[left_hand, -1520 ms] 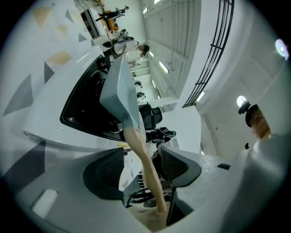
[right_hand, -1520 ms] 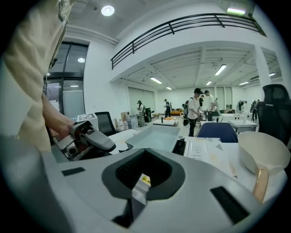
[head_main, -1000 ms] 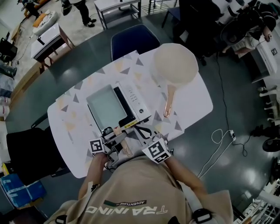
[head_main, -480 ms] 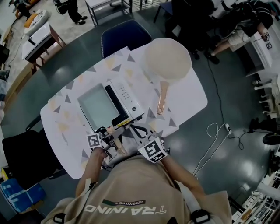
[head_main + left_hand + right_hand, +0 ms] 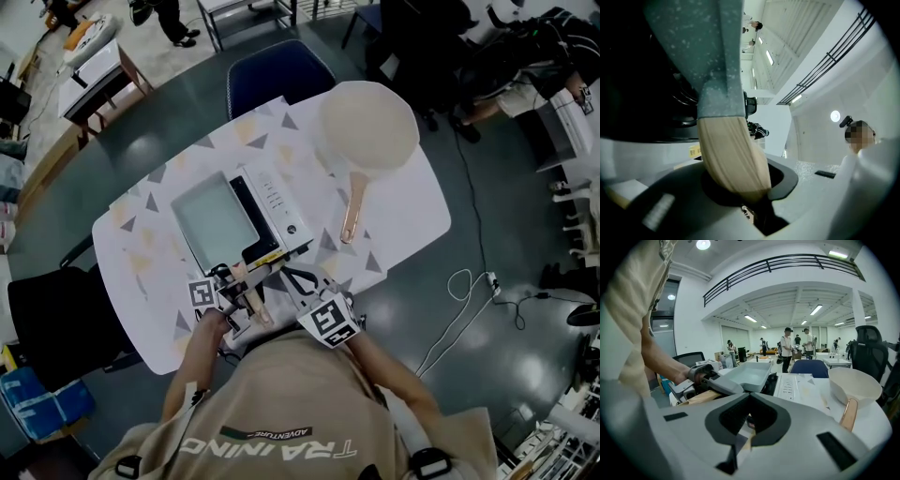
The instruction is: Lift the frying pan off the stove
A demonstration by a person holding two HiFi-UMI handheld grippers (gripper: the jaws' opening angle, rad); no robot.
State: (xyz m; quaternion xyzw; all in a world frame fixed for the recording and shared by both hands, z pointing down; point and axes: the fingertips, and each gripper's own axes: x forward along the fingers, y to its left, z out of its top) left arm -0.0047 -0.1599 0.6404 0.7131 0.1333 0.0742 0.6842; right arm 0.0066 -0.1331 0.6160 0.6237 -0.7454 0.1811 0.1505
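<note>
A square grey frying pan (image 5: 214, 223) sits on the tabletop stove (image 5: 278, 208), its wooden handle (image 5: 253, 298) pointing toward me. My left gripper (image 5: 242, 283) is closing its jaws around that handle. In the left gripper view the handle (image 5: 733, 157) fills the hollow between the jaws, and the pan's grey neck (image 5: 715, 56) rises above. My right gripper (image 5: 292, 278) hovers just right of the handle near the stove's front corner, jaws together and empty. The right gripper view shows the pan (image 5: 747, 375), its handle (image 5: 699, 397) and the hand holding the left gripper.
A white saucepan (image 5: 368, 124) with a copper-coloured handle (image 5: 353, 214) lies on the table's right half (image 5: 412, 211). A blue chair (image 5: 278, 80) stands behind the table and a black chair (image 5: 56, 319) at its left. A cable (image 5: 473, 295) trails on the floor to the right.
The left gripper's jaws have closed in on the pan's wooden handle. Both grippers stay at the stove's front edge; the camera view shifted slightly.
</note>
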